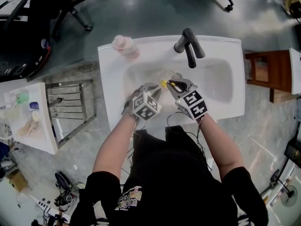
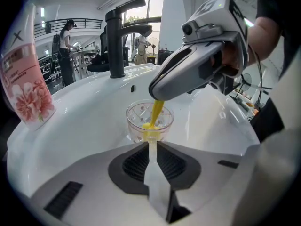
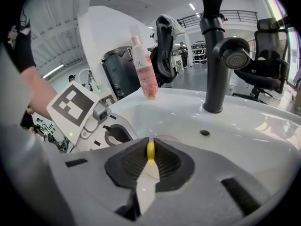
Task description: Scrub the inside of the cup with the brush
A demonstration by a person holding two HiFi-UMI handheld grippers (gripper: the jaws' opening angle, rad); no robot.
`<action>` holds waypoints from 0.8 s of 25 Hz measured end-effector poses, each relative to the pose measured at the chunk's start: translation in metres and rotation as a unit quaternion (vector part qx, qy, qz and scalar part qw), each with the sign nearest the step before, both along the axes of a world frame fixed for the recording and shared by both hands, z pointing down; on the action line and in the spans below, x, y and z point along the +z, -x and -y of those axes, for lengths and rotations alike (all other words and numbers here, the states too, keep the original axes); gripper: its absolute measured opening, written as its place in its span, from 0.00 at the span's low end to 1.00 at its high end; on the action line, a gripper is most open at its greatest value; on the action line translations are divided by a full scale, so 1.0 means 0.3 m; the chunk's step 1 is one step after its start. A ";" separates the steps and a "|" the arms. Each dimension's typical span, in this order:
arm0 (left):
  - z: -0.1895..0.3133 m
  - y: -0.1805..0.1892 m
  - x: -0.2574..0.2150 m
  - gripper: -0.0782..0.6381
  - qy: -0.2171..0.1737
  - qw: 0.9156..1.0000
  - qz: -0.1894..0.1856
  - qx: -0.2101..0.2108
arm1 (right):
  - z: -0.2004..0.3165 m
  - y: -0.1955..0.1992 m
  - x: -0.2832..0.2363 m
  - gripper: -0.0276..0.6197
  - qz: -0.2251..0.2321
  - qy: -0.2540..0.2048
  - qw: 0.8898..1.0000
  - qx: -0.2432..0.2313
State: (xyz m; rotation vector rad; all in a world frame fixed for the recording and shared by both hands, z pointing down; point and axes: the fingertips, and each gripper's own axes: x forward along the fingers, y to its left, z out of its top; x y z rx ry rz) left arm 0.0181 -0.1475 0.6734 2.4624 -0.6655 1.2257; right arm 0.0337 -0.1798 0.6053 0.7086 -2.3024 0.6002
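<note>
A clear plastic cup hangs tilted over the white sink basin, its mouth toward the camera. My left gripper is shut on the cup's near wall. A yellow brush reaches down into the cup, its head resting inside near the bottom. In the right gripper view my right gripper is shut on the brush's yellow handle. In the head view both grippers meet over the basin, the left gripper beside the right gripper, with the cup just beyond them.
A black faucet stands at the sink's back edge, close above the cup. A pink bottle sits on the sink's back left corner. A metal rack and a white table are on the left, a wooden stand on the right.
</note>
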 end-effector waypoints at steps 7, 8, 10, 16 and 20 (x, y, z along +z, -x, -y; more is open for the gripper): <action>-0.001 -0.002 0.000 0.17 0.001 1.000 -0.003 -0.002 | 0.064 0.012 -0.002 0.10 0.001 -0.025 1.000 0.011; -0.001 -0.002 0.000 0.17 0.000 1.000 -0.003 -0.002 | 0.074 0.009 -0.001 0.10 -0.001 -0.029 0.999 0.015; 0.001 -0.001 -0.002 0.17 -0.001 1.000 -0.004 -0.003 | 0.089 0.007 0.001 0.10 -0.005 -0.036 0.999 0.020; 0.001 0.003 -0.004 0.17 0.000 1.000 -0.005 -0.005 | 0.110 -0.014 0.009 0.10 -0.030 -0.053 0.998 0.022; 0.000 0.004 -0.004 0.17 0.000 1.000 -0.007 -0.005 | 0.122 -0.042 0.018 0.10 -0.043 -0.057 0.997 0.024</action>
